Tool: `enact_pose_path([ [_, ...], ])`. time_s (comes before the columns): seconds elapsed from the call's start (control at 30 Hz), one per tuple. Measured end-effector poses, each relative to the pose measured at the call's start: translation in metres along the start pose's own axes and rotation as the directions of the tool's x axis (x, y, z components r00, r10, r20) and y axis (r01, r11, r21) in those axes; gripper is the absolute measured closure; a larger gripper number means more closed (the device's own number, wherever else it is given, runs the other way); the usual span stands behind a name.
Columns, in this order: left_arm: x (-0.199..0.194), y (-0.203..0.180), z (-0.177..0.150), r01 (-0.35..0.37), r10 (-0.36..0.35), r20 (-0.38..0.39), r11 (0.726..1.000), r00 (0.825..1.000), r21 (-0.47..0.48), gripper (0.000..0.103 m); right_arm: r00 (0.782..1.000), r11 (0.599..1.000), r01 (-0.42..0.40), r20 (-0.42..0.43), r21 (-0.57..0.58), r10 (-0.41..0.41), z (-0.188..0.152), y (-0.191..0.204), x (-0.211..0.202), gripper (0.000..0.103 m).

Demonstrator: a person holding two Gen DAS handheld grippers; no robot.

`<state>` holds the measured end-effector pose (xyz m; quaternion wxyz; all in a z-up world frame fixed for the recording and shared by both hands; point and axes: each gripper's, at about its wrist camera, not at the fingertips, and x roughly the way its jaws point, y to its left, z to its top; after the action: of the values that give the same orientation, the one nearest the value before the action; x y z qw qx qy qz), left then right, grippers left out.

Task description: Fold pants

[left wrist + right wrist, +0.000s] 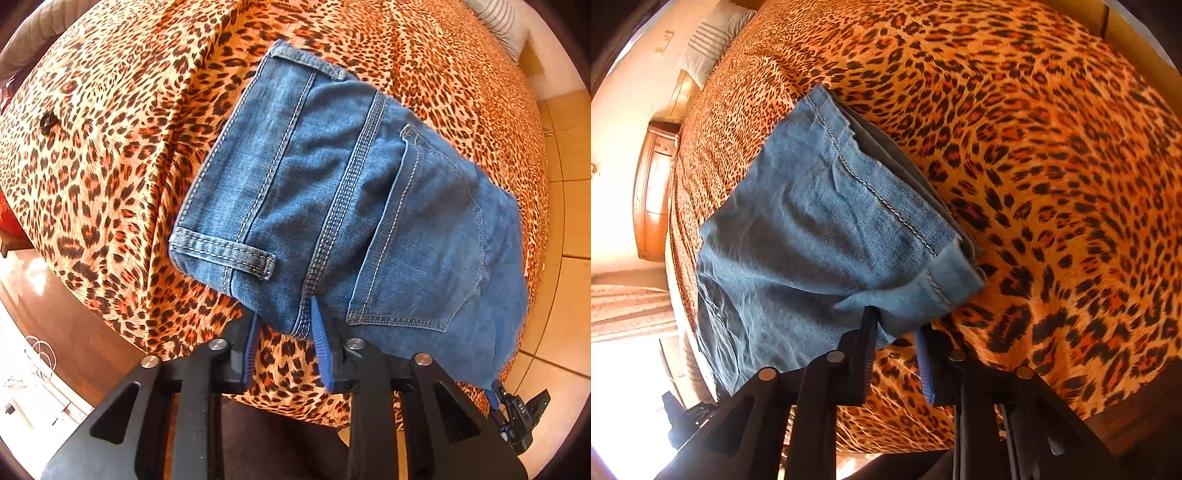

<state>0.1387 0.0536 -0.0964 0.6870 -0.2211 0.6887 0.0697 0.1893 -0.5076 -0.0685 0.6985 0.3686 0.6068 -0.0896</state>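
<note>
On leopard-print bedspread: folded blue jeans, back pocket and belt loop up, lying flat near the spread's near edge. Left gripper at the jeans' near waist-side edge, jaws parted, denim edge between the blue pads, not pinched. Right gripper at the jeans' hem end, jaws parted too, cuff drooping between them, grip not closed. Striped pillow far beyond the jeans.

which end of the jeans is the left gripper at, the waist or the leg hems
The waist end: the left gripper faces the jeans by the belt loop and back pocket.
</note>
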Motion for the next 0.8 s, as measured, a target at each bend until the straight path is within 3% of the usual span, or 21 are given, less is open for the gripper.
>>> enact_pose_path([
  [0.13, -0.041, 0.023, 0.005, 0.033, -0.033, 0.082, 0.999, 0.996, 0.005, 0.071, 0.991, 1.0, 0.008, 0.133, 0.016, -0.01, 0.016, -0.013, -0.048, 0.055],
  [0.2, -0.058, 0.038, 0.024, 0.039, -0.033, 0.144, 0.999, 0.989, -0.035, 0.059, 0.983, 1.0, 0.003, 0.181, 0.023, -0.007, 0.03, -0.015, -0.061, 0.046],
  [0.23, -0.059, 0.047, 0.036, 0.041, -0.033, 0.153, 0.998, 0.988, -0.051, 0.044, 0.981, 1.0, 0.0, 0.194, 0.024, -0.005, 0.038, -0.014, -0.064, 0.045],
  [0.27, -0.059, 0.05, 0.051, 0.055, -0.046, 0.149, 0.997, 0.988, -0.058, 0.037, 0.979, 1.0, -0.009, 0.202, 0.019, 0.005, 0.047, -0.01, -0.066, 0.045],
  [0.37, -0.044, 0.042, 0.09, 0.048, -0.042, 0.11, 0.998, 0.993, -0.049, 0.037, 0.98, 0.999, -0.042, 0.197, 0.0, 0.041, 0.077, 0.011, -0.053, 0.041],
  [0.47, -0.009, 0.029, 0.121, 0.062, -0.062, -0.002, 0.996, 0.998, -0.065, 0.037, 0.981, 0.996, -0.092, 0.172, 0.002, 0.091, 0.115, 0.036, -0.025, 0.037],
  [0.53, 0.01, 0.028, 0.135, 0.066, -0.073, -0.061, 0.992, 0.995, -0.111, 0.037, 0.985, 0.998, -0.059, 0.159, -0.019, 0.061, 0.129, 0.05, -0.01, 0.036],
  [0.63, 0.022, 0.029, 0.14, 0.079, -0.093, -0.079, 0.983, 0.993, -0.166, 0.036, 0.99, 0.998, 0.023, 0.143, -0.064, -0.014, 0.144, 0.073, 0.022, 0.035],
  [0.77, 0.033, 0.019, 0.14, 0.069, -0.084, -0.11, 0.988, 0.99, -0.136, 0.037, 0.991, 0.983, 0.122, 0.068, -0.135, -0.114, 0.148, 0.088, 0.059, 0.037],
  [0.8, 0.032, 0.016, 0.139, 0.066, -0.079, -0.108, 0.991, 0.991, -0.118, 0.038, 0.987, 0.972, 0.153, 0.071, -0.176, -0.143, 0.146, 0.093, 0.062, 0.06],
])
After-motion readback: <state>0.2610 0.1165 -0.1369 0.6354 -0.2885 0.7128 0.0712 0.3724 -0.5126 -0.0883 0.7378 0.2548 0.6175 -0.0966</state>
